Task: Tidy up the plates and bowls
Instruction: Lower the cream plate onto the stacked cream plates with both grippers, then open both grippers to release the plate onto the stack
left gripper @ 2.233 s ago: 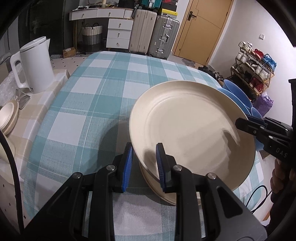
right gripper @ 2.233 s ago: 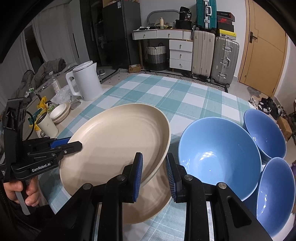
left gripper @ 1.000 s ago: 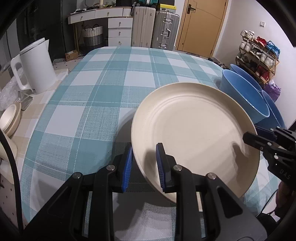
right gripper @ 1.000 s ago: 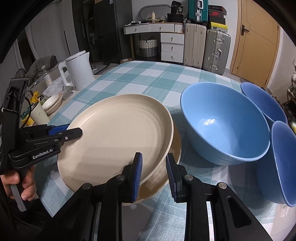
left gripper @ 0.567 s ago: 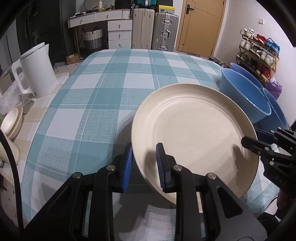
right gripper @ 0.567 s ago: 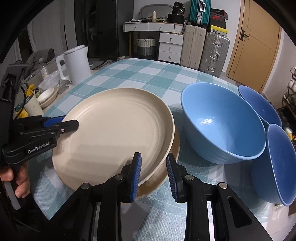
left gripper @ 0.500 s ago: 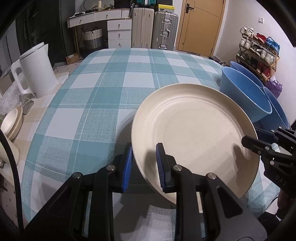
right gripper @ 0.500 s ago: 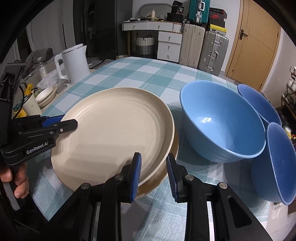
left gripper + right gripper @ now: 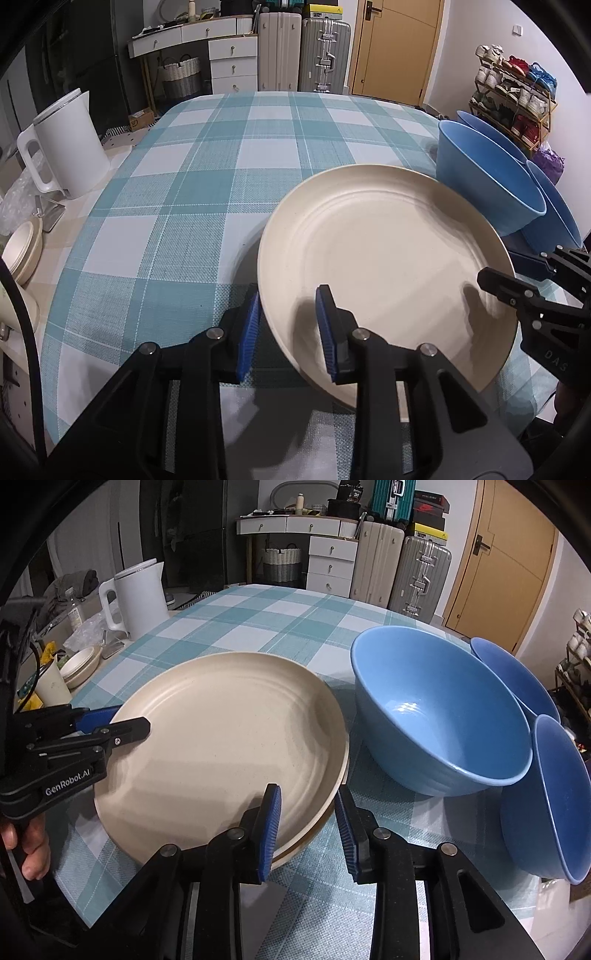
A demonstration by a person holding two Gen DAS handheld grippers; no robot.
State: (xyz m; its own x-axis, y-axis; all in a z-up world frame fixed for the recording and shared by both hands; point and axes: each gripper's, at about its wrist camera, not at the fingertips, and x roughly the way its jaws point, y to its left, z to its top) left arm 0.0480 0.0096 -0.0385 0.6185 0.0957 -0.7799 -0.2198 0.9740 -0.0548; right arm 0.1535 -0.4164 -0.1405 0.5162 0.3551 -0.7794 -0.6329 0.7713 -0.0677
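Between your left gripper's blue pads sits the near rim of a cream plate; the jaws stand narrowly apart with the rim in the gap, though you cannot tell whether the pads press it. Beyond the right finger you count three blue bowls, crowded together just past the plate's far edge. Your right gripper reaches onto the plate from the right. Left of the fingers stands a white kettle on the side counter, well apart.

From the right wrist view, your right gripper straddles the plate's rim with a visible gap on the outer side. Two plates show here: the top one rests on a second plate, whose edge peeks out below. Right of the fingers lie the three bowls, the nearest almost touching the plates. Your left gripper is at the opposite rim.
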